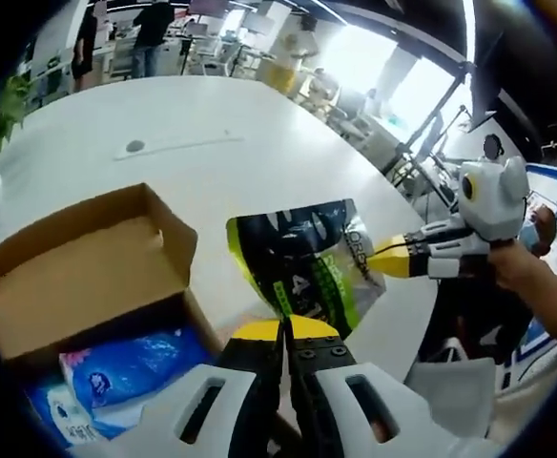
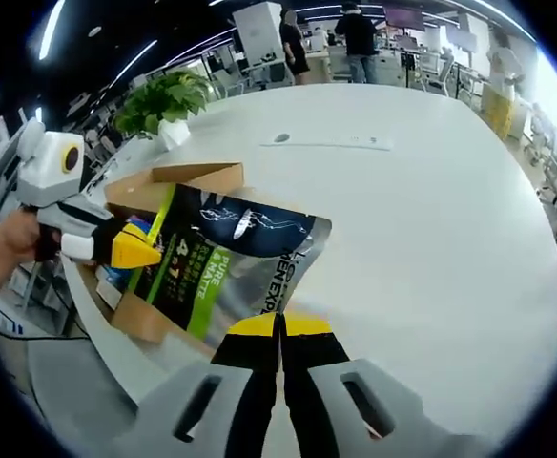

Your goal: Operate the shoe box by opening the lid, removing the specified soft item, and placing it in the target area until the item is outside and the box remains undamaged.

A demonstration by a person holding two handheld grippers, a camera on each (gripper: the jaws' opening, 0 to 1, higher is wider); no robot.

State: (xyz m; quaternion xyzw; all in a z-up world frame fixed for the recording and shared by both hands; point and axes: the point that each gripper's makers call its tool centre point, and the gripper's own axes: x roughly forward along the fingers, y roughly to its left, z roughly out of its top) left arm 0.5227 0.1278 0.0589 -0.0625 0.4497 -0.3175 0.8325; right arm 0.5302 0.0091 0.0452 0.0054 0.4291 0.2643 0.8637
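A black, silver and green soft pouch (image 1: 302, 262) (image 2: 231, 258) is held up between both grippers, over the white round table (image 1: 240, 134) (image 2: 431, 210). My left gripper (image 1: 283, 329) (image 2: 140, 253) is shut on one edge of it. My right gripper (image 2: 280, 324) (image 1: 388, 260) is shut on the opposite edge. The cardboard shoe box (image 1: 78, 277) (image 2: 197, 176) lies open at the table's edge, its lid folded back. Blue soft packets (image 1: 131, 367) lie inside it. In the right gripper view the pouch hides most of the box.
A round cable port (image 1: 135, 147) (image 2: 280, 138) sits mid-table. A potted plant (image 2: 169, 95) stands at the table's edge beyond the box. People and desks are far behind. A hand (image 1: 536, 267) (image 2: 2, 253) holds each gripper off the table's rim.
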